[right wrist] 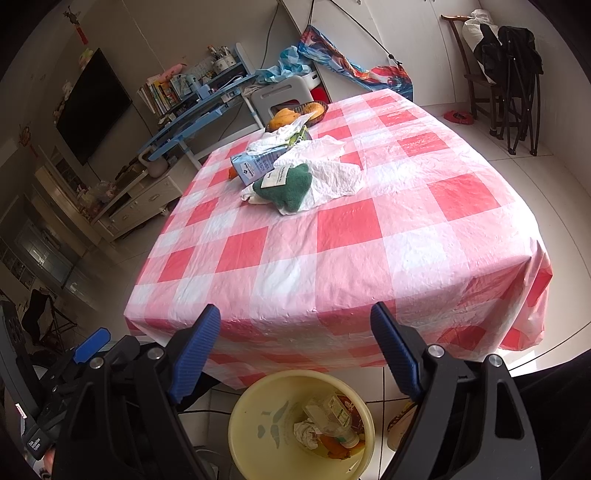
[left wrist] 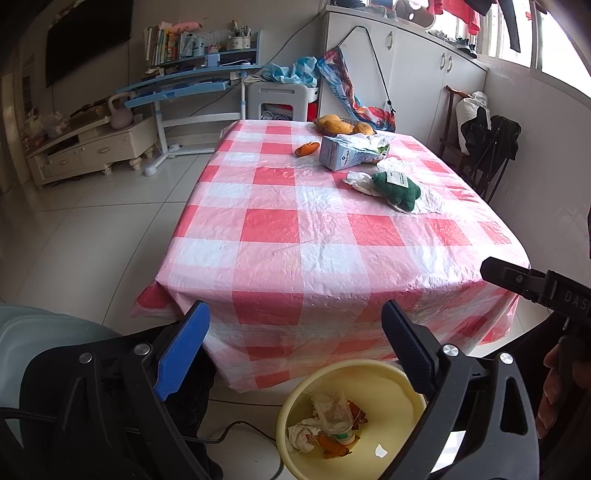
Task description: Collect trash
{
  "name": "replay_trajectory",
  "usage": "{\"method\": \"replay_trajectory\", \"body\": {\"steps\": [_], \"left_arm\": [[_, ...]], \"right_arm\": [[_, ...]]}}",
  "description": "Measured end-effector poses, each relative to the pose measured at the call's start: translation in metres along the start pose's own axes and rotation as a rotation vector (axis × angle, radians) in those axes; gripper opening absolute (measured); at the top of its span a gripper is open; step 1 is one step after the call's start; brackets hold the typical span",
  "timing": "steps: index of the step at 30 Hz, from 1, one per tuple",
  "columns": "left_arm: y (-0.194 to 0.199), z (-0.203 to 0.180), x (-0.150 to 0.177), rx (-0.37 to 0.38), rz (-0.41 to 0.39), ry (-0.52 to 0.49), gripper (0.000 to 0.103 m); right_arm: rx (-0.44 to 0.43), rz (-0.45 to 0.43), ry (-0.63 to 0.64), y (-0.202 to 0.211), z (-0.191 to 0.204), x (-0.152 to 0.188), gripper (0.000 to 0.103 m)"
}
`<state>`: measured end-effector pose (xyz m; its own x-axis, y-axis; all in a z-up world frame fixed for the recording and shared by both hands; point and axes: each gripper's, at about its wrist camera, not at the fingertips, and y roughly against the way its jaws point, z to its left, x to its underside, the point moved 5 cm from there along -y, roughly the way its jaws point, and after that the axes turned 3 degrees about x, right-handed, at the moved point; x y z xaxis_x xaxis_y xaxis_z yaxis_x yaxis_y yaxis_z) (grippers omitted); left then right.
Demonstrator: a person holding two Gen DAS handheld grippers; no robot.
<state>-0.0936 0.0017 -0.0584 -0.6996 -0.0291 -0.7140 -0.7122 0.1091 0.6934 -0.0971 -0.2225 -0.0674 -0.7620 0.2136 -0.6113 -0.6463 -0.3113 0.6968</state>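
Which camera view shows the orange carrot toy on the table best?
The left wrist view: the carrot toy lies fully visible beside the blue carton. In the right wrist view, the carton hides nearly all of it; only an orange tip shows.

A lived-in home, a living-dining room; a table under a red-and-white checked plastic cloth fills the middle; at ten o'clock a dark television hangs above a cream cabinet; at twelve a blue study desk stacked with books; at one white cupboards; laundry hangs by the window.
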Motion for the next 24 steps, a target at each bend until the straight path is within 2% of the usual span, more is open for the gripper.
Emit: {"method": "replay_trajectory", "body": {"steps": [24], "left_arm": [[-0.0006, -0.0008, 0.0002, -0.003, 0.001, -0.005, 0.091]], "right_arm": [[0.005, -0.001, 0.004, 0.0007, 0.0011, 0.0004, 0.080]]}}
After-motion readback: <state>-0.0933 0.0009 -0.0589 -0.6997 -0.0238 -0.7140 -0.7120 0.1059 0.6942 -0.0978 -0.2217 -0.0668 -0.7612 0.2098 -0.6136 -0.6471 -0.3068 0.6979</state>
